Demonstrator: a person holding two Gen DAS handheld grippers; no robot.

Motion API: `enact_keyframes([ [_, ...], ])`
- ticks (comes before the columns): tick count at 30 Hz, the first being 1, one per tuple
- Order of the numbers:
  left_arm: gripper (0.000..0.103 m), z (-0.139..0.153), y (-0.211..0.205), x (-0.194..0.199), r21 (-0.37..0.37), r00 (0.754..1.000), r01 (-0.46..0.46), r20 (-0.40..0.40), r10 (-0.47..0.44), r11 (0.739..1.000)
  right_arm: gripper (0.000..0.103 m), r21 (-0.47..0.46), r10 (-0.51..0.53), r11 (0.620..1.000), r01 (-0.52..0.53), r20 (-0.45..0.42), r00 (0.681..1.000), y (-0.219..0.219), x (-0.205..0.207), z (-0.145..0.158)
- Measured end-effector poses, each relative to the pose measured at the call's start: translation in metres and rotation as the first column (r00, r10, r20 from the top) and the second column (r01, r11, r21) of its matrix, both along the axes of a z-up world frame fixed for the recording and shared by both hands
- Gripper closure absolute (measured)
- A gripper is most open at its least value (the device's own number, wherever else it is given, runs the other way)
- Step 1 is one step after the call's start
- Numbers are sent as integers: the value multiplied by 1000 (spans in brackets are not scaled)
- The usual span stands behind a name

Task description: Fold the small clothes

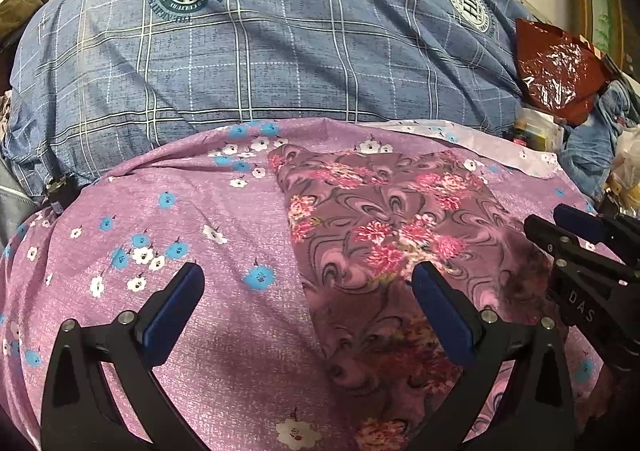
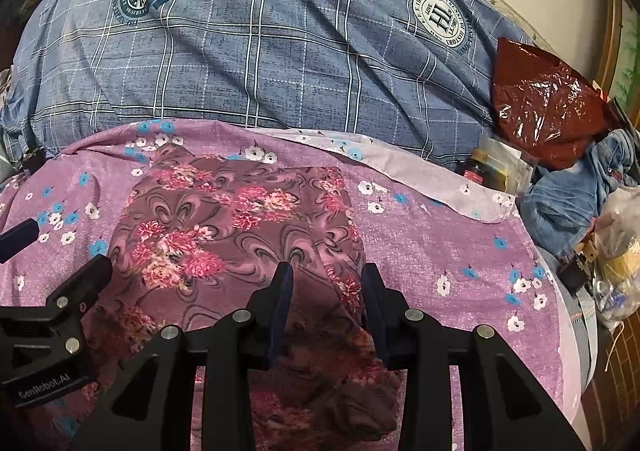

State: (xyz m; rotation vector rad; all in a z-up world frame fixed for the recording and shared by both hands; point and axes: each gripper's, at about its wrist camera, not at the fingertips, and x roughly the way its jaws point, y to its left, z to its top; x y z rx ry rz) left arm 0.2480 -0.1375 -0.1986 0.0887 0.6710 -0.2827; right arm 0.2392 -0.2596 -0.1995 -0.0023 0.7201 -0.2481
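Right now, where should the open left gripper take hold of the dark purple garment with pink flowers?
Probably the purple floral garment's free left edge, approached from the left gripper's side. That edge lies flat and uncovered on the lilac sheet; the right gripper straddles the right side.

Plenty of room on the left, right edge is getting crowded

The purple flowered sheet [image 1: 224,315] is lying flat and bare to the left of the floral garment [image 2: 240,235], so a gripper is getting a free pass there. The big blue plaid quilt [image 2: 280,51] is bulging up along the far side and blocking any reach further back. Off to the right, a red plastic bag [image 2: 548,111], crumpled denim [image 2: 576,203] and a clear plastic bag [image 2: 620,243] are piling up at the bed edge, squeezing that side. The left gripper [image 1: 308,283] and right gripper [image 2: 326,275] are sitting close together over the garment, so they're crowding each other a bit.
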Motion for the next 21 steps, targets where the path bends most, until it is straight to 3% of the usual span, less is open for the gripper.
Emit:
enact_keyframes([
  [21, 0, -5, 2, 4, -11, 999, 4, -38, -5, 1000, 67, 9, -6, 1000, 6, -33, 999, -3, 4, -10],
])
